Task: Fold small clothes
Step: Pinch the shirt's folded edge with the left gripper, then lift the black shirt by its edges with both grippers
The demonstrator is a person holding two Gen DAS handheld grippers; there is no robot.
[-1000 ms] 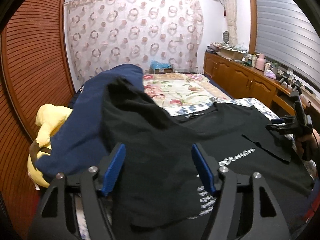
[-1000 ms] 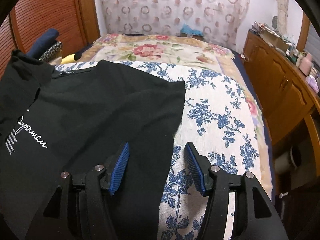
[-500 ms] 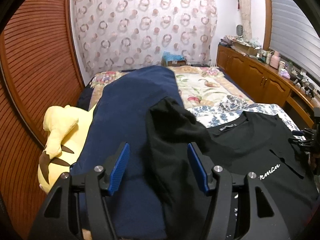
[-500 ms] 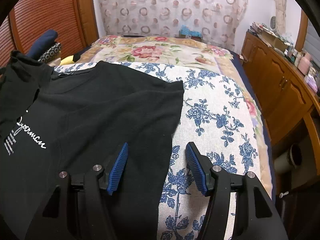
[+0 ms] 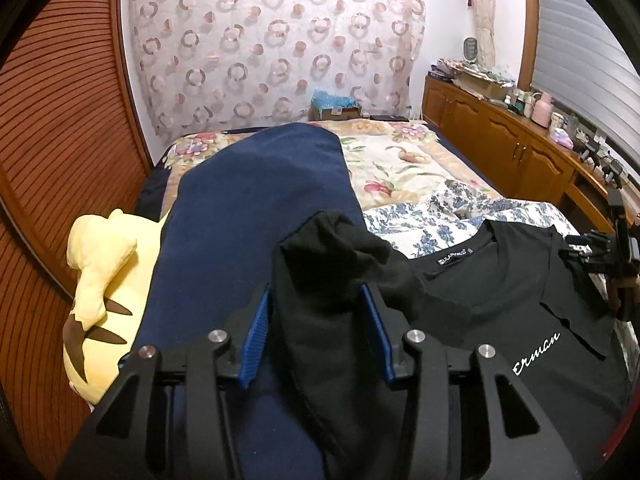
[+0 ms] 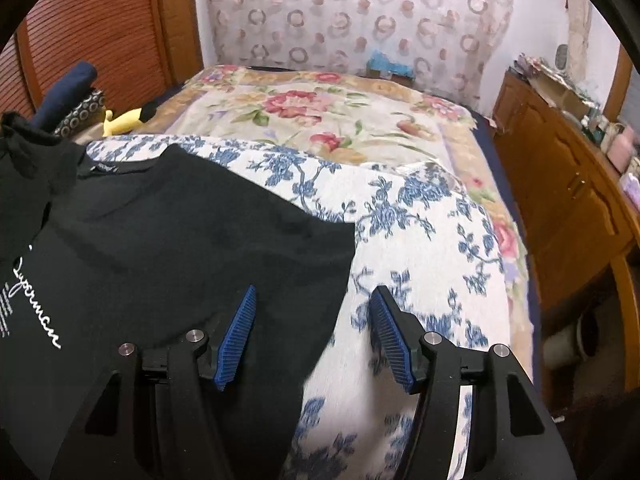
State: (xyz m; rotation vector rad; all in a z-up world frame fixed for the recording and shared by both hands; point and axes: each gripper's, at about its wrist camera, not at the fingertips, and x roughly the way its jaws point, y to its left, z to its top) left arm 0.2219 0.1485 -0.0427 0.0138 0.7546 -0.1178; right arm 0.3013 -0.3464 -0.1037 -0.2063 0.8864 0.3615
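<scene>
A black T-shirt with white script lies spread on the blue-flowered sheet. Its left sleeve stands bunched up against a navy cushion. My left gripper straddles that sleeve, and its jaws are closing with the loose cloth filling the gap between them. My right gripper hovers open over the shirt's right edge, one pad above black cloth, the other above the sheet. In the left wrist view the right gripper shows at the far right, held by a hand.
A navy cushion and a yellow plush toy lie left of the shirt, by the slatted wooden wall. A floral quilt covers the far bed. Wooden cabinets with clutter run along the right side.
The left gripper swung left, from over the shirt's body to its bunched sleeve, and its jaws narrowed around it. The right gripper shifted slightly to the right along the shirt's edge, jaws unchanged.
</scene>
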